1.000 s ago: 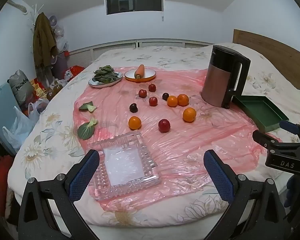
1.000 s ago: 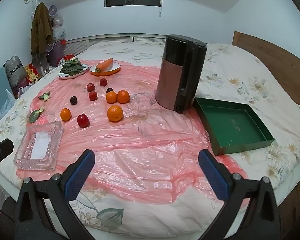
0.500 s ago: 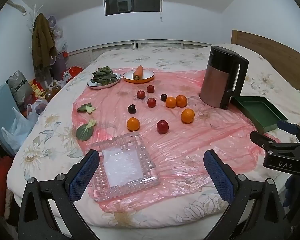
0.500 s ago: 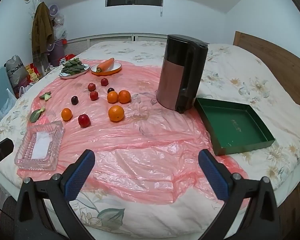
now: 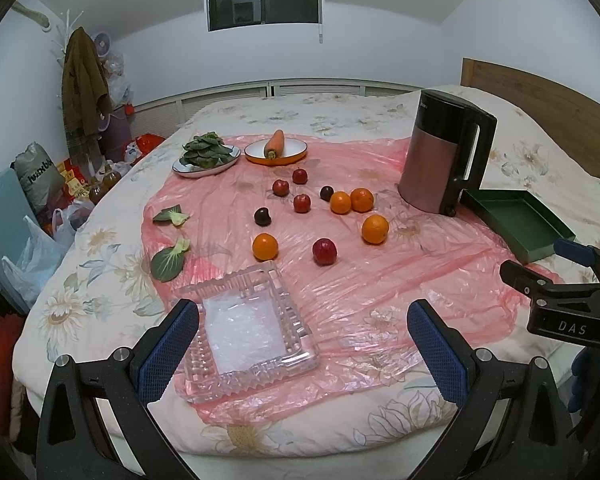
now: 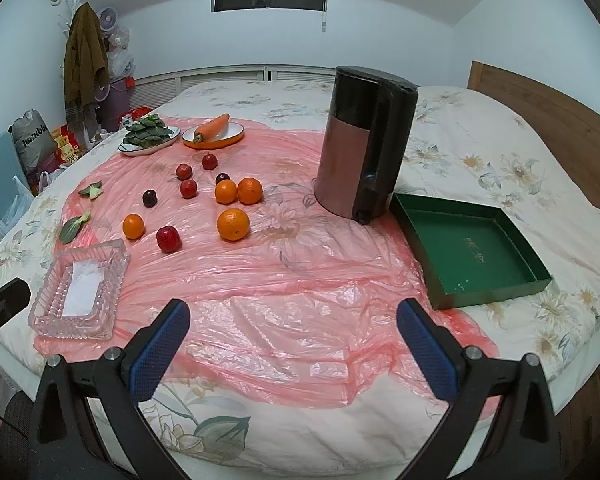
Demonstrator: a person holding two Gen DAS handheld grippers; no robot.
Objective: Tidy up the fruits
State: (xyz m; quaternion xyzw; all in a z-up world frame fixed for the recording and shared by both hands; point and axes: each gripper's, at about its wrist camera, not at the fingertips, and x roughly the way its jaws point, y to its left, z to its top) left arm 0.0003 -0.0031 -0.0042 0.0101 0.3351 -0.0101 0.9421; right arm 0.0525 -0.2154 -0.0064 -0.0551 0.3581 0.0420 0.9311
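Several oranges and small red and dark fruits lie loose on a pink plastic sheet (image 5: 380,280) spread over a bed. The nearest are an orange (image 5: 265,246), a red fruit (image 5: 324,251) and another orange (image 5: 375,229). A clear glass tray (image 5: 248,330) sits at the sheet's near left; a green box tray (image 6: 470,248) lies at the right. My left gripper (image 5: 303,346) hangs open over the bed's near edge, just in front of the glass tray. My right gripper (image 6: 293,342) is open too, above the sheet's near middle. Both hold nothing.
A tall black and copper kettle (image 6: 362,144) stands beside the green tray. A plate of greens (image 5: 206,156) and an orange-rimmed dish with a carrot (image 5: 276,148) sit at the back. Loose leaves (image 5: 168,262) lie at the left. Bags and a coat rack crowd the left wall.
Both views have shifted slightly, with the scene sitting a little lower and nearer. No fruit has moved, and both grippers stay open.
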